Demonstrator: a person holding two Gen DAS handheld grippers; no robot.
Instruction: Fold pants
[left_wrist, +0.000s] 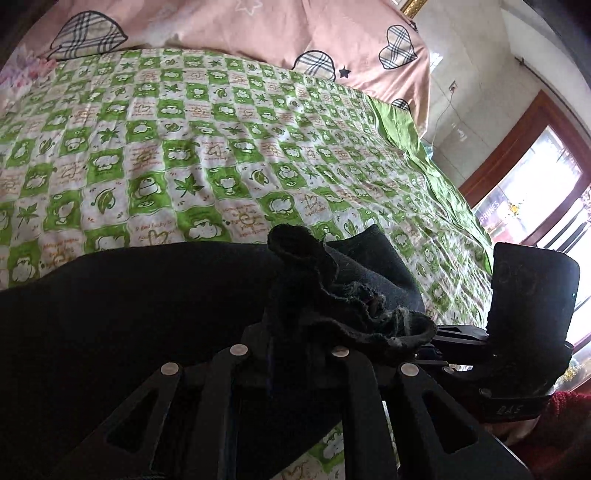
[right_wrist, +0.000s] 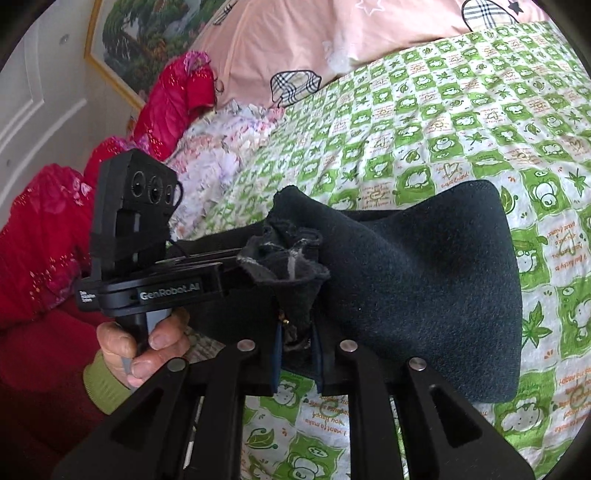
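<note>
Green checked bedspread (right_wrist: 424, 122) under pink pillows (left_wrist: 295, 26), black pants (right_wrist: 424, 277) lying near its front edge, left claw (left_wrist: 291, 332) pinching a bunched pants edge, right claw (right_wrist: 297, 339) gripping another bunch, jaws nearly together, both side by side.

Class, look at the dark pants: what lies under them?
Under the pants lies the green checked bedsheet, showing around their edges. Whatever the cloth covers directly beneath cannot be seen.
</note>
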